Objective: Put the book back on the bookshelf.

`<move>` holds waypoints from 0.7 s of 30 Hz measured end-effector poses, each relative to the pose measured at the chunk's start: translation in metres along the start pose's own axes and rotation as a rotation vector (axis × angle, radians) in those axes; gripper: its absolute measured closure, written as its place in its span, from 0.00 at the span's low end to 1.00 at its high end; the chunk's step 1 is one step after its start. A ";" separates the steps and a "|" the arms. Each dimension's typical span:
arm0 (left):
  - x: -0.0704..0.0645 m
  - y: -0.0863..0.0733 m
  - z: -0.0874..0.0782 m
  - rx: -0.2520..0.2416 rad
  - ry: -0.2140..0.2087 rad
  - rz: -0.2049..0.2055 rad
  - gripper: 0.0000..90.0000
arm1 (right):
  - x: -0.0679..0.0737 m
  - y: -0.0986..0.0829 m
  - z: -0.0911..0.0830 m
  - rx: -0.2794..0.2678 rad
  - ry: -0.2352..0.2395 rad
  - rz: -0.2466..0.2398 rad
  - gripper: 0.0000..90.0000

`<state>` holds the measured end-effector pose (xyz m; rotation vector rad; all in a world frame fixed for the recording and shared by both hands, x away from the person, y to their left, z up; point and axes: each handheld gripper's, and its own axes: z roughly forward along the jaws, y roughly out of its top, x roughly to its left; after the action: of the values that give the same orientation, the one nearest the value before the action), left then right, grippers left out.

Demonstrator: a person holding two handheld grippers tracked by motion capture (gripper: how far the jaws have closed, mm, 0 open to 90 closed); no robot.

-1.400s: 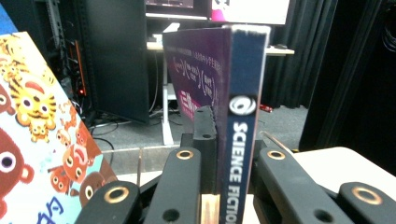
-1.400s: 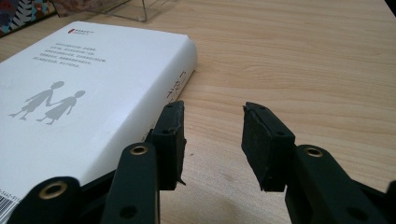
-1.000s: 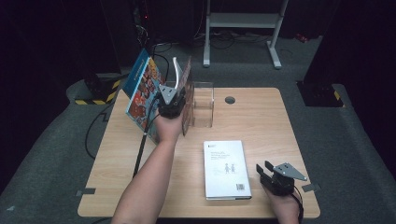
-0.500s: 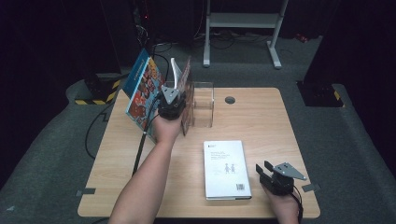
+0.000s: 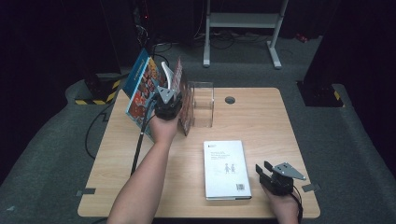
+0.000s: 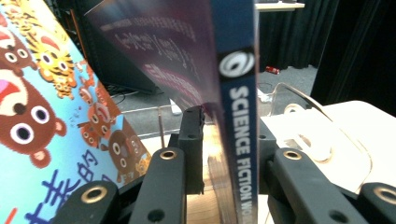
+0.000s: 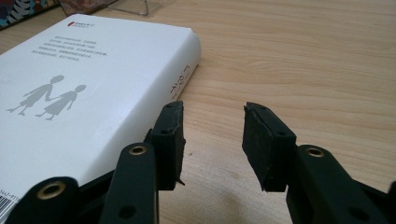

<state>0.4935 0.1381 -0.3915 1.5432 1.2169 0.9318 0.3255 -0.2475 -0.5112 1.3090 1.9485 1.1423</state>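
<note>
My left gripper (image 5: 171, 96) (image 6: 229, 140) is shut on a thin book with a blue spine reading "SCIENCE FICTION" (image 6: 239, 107) (image 5: 183, 100), held upright beside a clear acrylic stand (image 5: 203, 105). A colourful picture book with cartoon animals (image 5: 142, 95) (image 6: 42, 112) leans to its left. A white book (image 5: 226, 169) (image 7: 70, 88) lies flat near the table's front. My right gripper (image 5: 264, 170) (image 7: 212, 140) rests open just right of the white book, with nothing between its jaws.
The wooden table (image 5: 271, 121) has a round cable hole (image 5: 229, 100) at the back. A black cable (image 5: 139, 144) trails from the left gripper over the table's left side. A metal stand frame (image 5: 243, 21) sits on the floor beyond.
</note>
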 end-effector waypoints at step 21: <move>0.017 -0.005 0.000 0.076 0.078 -0.065 0.73 | 0.002 0.000 0.001 0.005 0.004 -0.003 0.65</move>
<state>0.4964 0.1547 -0.3959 1.5300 1.3637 0.9199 0.3258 -0.2457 -0.5122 1.3064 1.9563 1.1399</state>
